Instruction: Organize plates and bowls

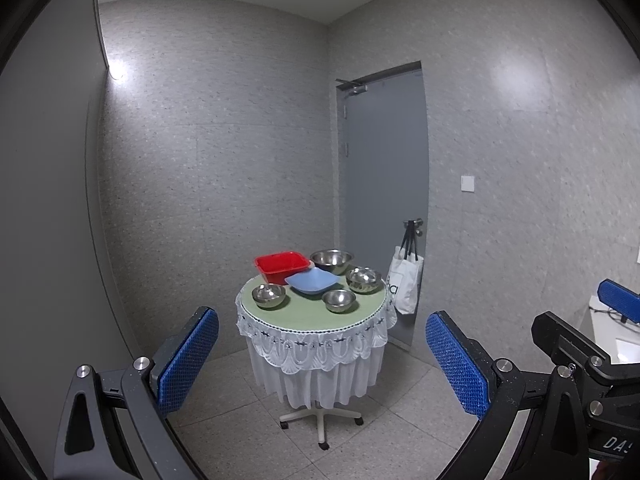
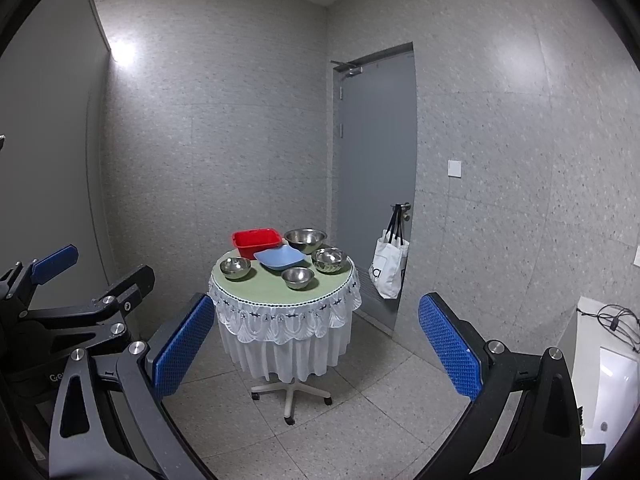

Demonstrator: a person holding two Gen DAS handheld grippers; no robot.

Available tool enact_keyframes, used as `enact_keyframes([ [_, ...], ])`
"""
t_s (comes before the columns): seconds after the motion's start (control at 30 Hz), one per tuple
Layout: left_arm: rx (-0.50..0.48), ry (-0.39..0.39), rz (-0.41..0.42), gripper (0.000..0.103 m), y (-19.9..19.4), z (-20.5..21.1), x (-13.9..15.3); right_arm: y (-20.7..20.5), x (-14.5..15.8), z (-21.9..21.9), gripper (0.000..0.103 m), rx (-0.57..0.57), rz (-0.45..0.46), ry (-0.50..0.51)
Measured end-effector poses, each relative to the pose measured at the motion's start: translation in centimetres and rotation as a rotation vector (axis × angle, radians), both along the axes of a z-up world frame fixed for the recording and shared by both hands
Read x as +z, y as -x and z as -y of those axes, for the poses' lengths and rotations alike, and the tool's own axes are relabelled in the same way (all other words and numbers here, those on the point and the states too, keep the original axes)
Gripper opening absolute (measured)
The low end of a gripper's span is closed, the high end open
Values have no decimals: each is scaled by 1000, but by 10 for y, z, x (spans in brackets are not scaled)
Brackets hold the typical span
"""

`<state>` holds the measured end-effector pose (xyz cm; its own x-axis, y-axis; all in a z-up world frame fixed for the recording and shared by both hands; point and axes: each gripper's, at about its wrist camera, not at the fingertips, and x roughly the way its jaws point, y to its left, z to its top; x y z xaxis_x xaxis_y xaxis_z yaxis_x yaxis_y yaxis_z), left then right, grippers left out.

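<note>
Steel bowls, four round shiny ones, are sitting around a blue square plate (image 1: 311, 282) and a red plastic tub (image 1: 281, 266) on the round lace-skirted table (image 1: 312, 320), well ahead of me. I'm holding the left gripper (image 1: 322, 360) and right gripper (image 2: 316, 354) wide apart and empty, bare tiled floor (image 2: 360, 420) lying open between.

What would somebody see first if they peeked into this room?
Probably the small round table with its frilly white skirt, in the middle of the grey room. On it, a bright red tub at the back and a blue dish in the middle stand out among shiny metal bowls. Up close, blue-padded tongs, the left tongs and the right tongs, gape wide open.
</note>
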<state>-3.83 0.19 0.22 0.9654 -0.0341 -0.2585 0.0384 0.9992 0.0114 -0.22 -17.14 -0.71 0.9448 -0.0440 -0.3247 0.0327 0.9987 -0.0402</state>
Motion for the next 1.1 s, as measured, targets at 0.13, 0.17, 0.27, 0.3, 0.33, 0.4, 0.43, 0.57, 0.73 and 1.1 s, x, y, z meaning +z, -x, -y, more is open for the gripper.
enact_keyframes([
  [0.13, -2, -4, -3, 102, -7, 1, -1, -3, 0, 3, 103, 1, -4, -6],
  [0.17, -2, -5, -4, 103, -9, 1, -2, -4, -1, 4, 103, 1, -5, -8],
  [0.27, -3, -9, -8, 103, -18, 1, -4, -10, -3, 5, 103, 2, -9, -15],
  [0.3, -3, -12, -14, 102, -22, 1, -4, -13, -3, 7, 103, 2, -12, -19],
  [0.33, -3, -14, -18, 102, -27, 2, -5, -17, -3, 8, 103, 2, -16, -22],
  [0.4, -3, -17, -26, 102, -38, 4, -5, -26, -7, 7, 103, 2, -28, -28],
  [0.43, -4, -17, -30, 102, -44, 5, -5, -30, -9, 7, 103, 1, -31, -29],
  [0.57, -6, -18, -57, 103, -77, 6, -8, -55, -17, 8, 103, -2, -57, -34],
  [0.73, 1, -28, -72, 103, -131, 4, -5, -97, -24, 9, 103, 3, -72, -41],
  [1.1, -15, -48, -93, 102, -308, -12, 0, -239, -35, 4, 103, -3, -102, -65],
])
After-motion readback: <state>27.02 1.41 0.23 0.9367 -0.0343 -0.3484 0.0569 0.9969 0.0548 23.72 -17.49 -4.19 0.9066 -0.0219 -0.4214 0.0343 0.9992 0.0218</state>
